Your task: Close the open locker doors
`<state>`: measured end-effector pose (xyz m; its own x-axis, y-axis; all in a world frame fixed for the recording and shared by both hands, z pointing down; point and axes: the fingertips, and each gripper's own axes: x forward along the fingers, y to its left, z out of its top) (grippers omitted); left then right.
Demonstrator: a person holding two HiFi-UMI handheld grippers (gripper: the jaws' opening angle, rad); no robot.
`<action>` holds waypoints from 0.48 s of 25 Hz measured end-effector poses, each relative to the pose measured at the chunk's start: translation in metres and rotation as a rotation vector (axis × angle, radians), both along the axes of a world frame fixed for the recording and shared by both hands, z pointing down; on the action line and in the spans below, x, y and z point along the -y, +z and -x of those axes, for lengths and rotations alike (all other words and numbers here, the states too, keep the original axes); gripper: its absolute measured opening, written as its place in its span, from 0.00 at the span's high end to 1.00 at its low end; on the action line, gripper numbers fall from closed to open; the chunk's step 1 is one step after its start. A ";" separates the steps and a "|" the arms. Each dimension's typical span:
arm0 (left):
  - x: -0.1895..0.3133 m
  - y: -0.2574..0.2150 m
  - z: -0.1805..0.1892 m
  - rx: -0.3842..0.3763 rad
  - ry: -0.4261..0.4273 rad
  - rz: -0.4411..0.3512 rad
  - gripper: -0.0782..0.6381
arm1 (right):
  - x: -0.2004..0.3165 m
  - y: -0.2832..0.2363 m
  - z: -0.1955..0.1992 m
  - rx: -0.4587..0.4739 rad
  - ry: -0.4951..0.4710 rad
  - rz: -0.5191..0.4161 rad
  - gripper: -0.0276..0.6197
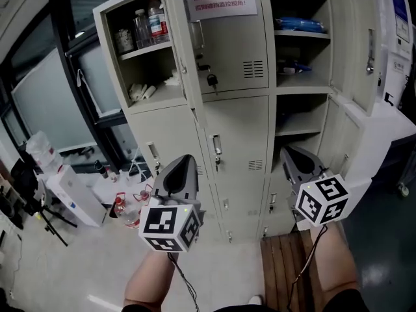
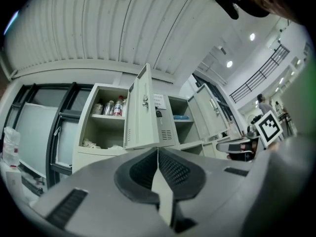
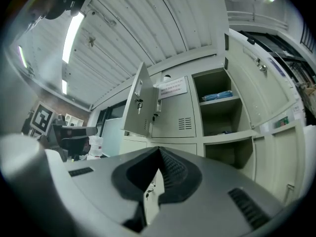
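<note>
The locker (image 1: 237, 135) stands far ahead with its upper left door (image 1: 184, 51), upper right door (image 1: 354, 38) and lower right door (image 1: 341, 135) open. These sheet-metal panels are probably light, stiff and free-swinging, so push each near its free edge. The left gripper (image 1: 184, 157) and right gripper (image 1: 286, 150) are closed and empty.

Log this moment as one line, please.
left gripper: shut, empty | right gripper: shut, empty | top-left door: open | upper right door: open | lower right door: open

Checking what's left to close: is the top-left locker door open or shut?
Open. The pale grey metal top-left locker door stands angled outward, exposing bottles on the shelf inside.
</note>
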<state>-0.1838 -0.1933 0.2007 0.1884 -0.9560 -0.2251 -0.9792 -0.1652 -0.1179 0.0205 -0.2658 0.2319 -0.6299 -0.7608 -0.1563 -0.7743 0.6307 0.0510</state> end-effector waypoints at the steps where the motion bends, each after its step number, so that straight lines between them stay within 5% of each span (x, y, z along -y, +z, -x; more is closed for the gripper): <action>1: 0.005 -0.003 -0.001 0.002 -0.010 -0.004 0.88 | 0.007 0.000 0.001 0.001 -0.011 0.000 0.96; 5: 0.024 -0.013 -0.003 -0.009 -0.035 -0.015 0.86 | 0.029 -0.003 0.007 0.009 -0.061 -0.002 0.96; 8: 0.035 -0.020 -0.004 -0.005 -0.058 -0.026 0.71 | 0.042 -0.008 0.009 0.011 -0.084 -0.009 0.96; 12: 0.051 -0.026 -0.009 0.003 -0.072 -0.027 0.66 | 0.058 -0.015 0.006 0.013 -0.109 -0.016 0.96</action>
<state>-0.1746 -0.2442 0.1743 0.1202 -0.9608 -0.2500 -0.9880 -0.0912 -0.1245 0.0147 -0.3238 0.2165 -0.7064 -0.6854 -0.1766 -0.7021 0.7102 0.0516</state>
